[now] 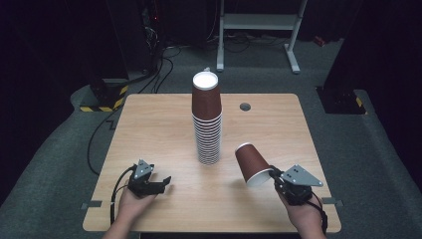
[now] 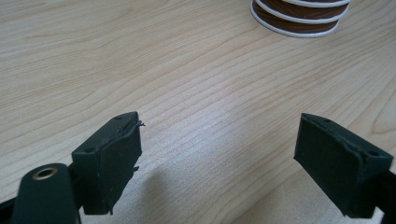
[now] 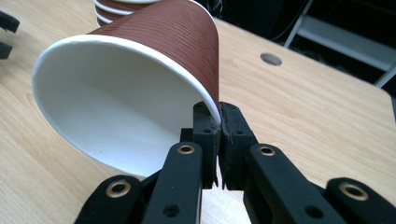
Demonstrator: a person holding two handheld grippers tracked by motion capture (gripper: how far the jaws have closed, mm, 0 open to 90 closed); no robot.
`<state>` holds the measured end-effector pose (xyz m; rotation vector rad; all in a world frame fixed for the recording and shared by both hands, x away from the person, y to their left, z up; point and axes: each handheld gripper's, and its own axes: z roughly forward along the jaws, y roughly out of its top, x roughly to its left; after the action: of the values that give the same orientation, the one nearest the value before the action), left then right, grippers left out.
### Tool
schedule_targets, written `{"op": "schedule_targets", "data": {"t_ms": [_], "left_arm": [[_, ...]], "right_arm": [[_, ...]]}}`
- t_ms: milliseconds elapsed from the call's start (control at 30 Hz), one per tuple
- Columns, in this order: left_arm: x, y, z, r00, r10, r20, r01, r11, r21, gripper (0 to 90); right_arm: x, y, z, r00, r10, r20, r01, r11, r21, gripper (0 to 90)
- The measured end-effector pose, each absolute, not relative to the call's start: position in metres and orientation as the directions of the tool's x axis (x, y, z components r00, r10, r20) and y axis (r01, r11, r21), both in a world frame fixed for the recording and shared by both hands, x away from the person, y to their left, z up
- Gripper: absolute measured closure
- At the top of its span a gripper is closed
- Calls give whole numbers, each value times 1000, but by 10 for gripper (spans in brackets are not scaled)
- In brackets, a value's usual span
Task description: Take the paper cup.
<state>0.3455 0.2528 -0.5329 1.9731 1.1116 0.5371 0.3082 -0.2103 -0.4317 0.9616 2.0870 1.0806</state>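
- Right gripper view has the right tongs (image 3: pixel 218 122) pressed together on the rim of a brown paper cup (image 3: pixel 154 60); one pad sits inside the white lining, the other on the ribbed outer wall; the cup's mouth faces the camera and its closed end tips up and away
- High view puts the right tongs (image 1: pixel 273 174) near the table's front right corner, with the cup (image 1: pixel 252 163) held clear of the wood and tilted, its base up and toward the stack; bare table lies on every side of it
- Left gripper view shows the left tongs (image 2: pixel 219 154) spread, with nothing but wood grain between the pads; the foot of the stack of cups (image 2: pixel 299 16) lies well ahead and to the right
- High view places the left tongs (image 1: pixel 165 183) low over the front left part of the table (image 1: pixel 149 129), well apart from the stack (image 1: pixel 207 119), with open wood around them and the front edge just behind the hand
- The stack stands upright near the table's middle, mouths down, between the two tongs but farther back; the held cup is near it, not touching
- Only the high view gives the stack's full height and the dark floor past the table's edges; only the right gripper view shows the pinch on the rim closely
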Motion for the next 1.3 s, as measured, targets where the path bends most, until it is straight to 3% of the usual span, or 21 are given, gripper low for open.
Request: {"op": "schedule_targets", "data": {"t_ms": [233,633,1300], "left_arm": [[346,252,-534,542,840,-15,514,-317,797,153],[345,254,-534,539,841,-45,515,-286,808,157],[345,255,-534,538,841,-51,516,-281,810,154]], "right_arm": [[314,-206,-425,-587,796,-148,424,458,782,859],[322,-206,-413,-625,772,-118,508,517,689,858],[350,-207,-389,-645,764,-12,680,581,447,857]]}}
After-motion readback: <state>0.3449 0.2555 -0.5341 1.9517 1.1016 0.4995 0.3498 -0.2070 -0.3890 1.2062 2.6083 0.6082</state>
